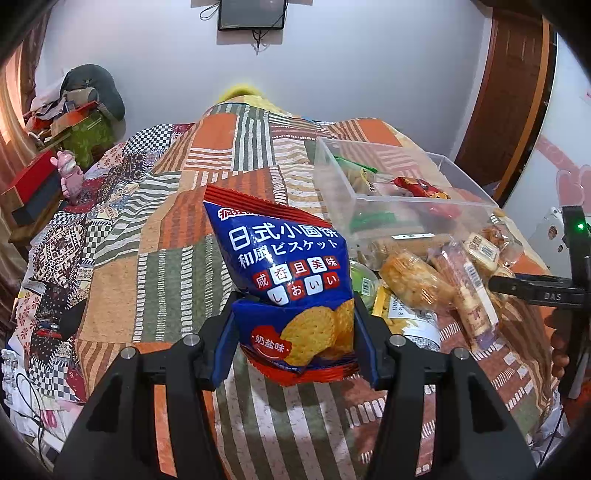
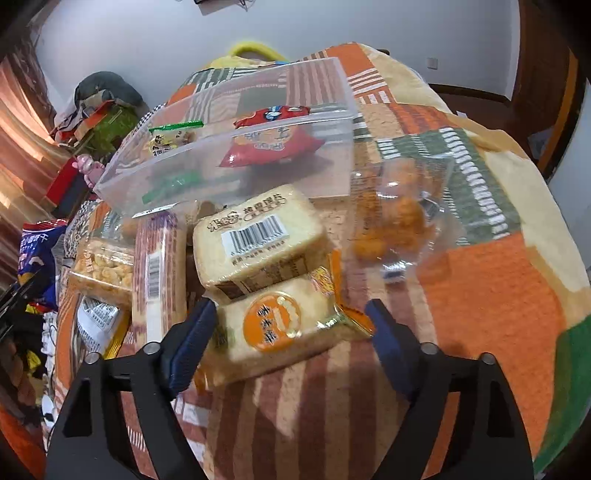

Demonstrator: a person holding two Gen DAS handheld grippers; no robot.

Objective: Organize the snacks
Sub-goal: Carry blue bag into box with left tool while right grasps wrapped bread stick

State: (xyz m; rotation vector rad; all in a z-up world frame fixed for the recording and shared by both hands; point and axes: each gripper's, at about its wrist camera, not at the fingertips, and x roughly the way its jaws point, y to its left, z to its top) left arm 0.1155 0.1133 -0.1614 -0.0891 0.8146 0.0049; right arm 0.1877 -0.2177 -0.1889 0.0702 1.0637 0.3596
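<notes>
— Closest in the left wrist view, what do you see?

— Both fingers of the left gripper (image 1: 293, 332) pressed against the lower part of a blue biscuit bag (image 1: 291, 284). It is clamped on that bag, which stands up off the patchwork quilt (image 1: 177, 266), its red crimped top tilted toward the far left.

— And the right one?

— Spread wide. The right gripper (image 2: 291, 332) has its blue pads on either side of a rice cracker pack (image 2: 280, 325) with an orange round label. The left pad is at the pack's edge, the right pad stands apart from the wrapper, so nothing is gripped.

— What lies just past that pack?

— A pale cracker pack with a barcode (image 2: 255, 240) lies just behind it, overlapping its far edge. To its left sit a long striped wafer pack (image 2: 159, 269) and a clear bag of small golden puffs (image 2: 103, 269). To the right, a clear bag of orange balls (image 2: 399, 218) rests alone on the quilt.

— Farther on?

— A clear plastic bin (image 2: 236, 162) sits behind the heap. Inside it are a red snack bag (image 2: 273, 136) and a pale packet with a green top edge (image 2: 173, 136). In the left view the same bin (image 1: 399, 184) is to the right of the blue bag, beyond the loose packs.

— And at the back?

— A pale wall (image 1: 332, 66), with a dark screen (image 1: 253, 14) hung high on it.
</notes>
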